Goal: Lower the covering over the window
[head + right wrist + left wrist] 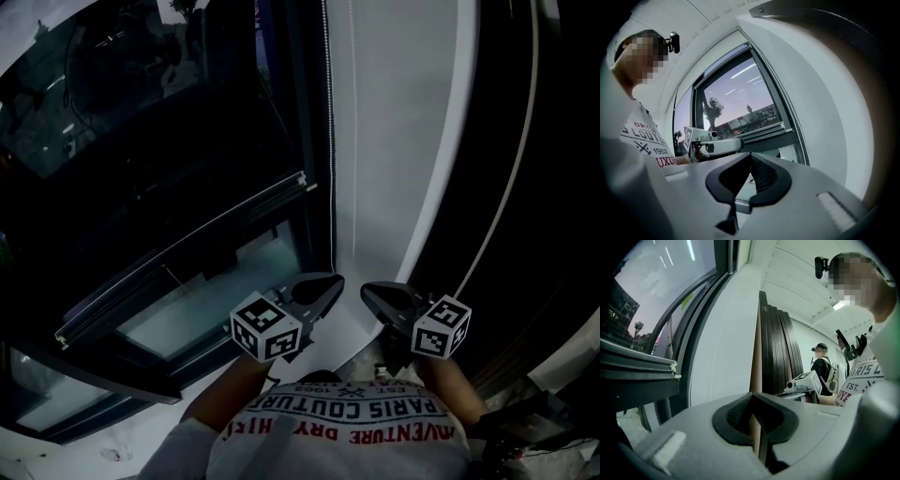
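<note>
- Head view, count: two grippers, each with one marker cube; one window (220, 291); one dark covering (141, 112); one bottom rail (185, 256); one bead chain (331, 141).
- Head view, setting: a white wall strip (394, 141) stands right of the window, and the person's printed shirt (347, 422) fills the lower edge.
- Head view, placement: the covering hangs over the upper glass. Its bottom rail slants across the window, up and left of both grippers. The bead chain runs down the frame's right edge and ends just above the left gripper (323, 286). Whether they touch cannot be told. The right gripper (375, 295) sits beside it, near the wall strip.
- Left gripper view: the left gripper (753, 411) has its fingers closed together on nothing. Beyond them are dark leaning panels (778, 352) and one second person (822, 366).
- Right gripper view: the right gripper (751, 173) also has its fingers closed and empty. The bead chain (790, 112) hangs well beyond them.
</note>
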{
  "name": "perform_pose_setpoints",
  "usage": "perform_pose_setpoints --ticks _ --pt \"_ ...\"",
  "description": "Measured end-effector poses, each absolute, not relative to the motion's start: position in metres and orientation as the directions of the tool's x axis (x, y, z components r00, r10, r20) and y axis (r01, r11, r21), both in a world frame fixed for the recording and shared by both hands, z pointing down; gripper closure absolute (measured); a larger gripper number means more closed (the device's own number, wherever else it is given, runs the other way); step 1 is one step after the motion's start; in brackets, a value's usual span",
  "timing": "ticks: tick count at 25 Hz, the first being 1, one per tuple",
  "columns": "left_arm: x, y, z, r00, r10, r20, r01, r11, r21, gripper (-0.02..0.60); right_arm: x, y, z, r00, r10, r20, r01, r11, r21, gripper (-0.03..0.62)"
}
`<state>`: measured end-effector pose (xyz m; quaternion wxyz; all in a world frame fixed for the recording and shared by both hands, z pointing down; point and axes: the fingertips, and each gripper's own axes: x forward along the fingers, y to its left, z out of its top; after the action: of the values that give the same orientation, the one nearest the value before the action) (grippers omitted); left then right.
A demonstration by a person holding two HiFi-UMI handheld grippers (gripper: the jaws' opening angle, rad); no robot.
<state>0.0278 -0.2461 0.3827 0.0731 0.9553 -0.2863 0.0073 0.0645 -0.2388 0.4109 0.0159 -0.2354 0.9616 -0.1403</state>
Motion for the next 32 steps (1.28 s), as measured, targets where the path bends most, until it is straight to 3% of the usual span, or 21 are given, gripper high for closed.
perform_pose_setpoints --ticks 17,21,32 --pt "-0.001 -0.411 0.339 0.680 -0.733 0.007 -0.733 -0.679 0.030 0.575 0.085 -0.274 0.435 -0.864 -0.497 0.076 -0.491 0.802 -0.339 0.588" --pt "0.001 -0.435 0.330 0.679 -0.734 -0.025 -0.734 -0.679 -0.001 0.485 0.090 -0.277 0.440 -0.859 -0.505 0.080 -0.500 0.797 -0.339 0.588" --pt "0.001 -0.488 0.322 0.598 -0.801 -0.027 -0.801 -0.597 -0.048 0.474 0.115 -0.273 0.442 -0.817 -0.570 0.089 -0.564 0.756 -0.333 0.588"
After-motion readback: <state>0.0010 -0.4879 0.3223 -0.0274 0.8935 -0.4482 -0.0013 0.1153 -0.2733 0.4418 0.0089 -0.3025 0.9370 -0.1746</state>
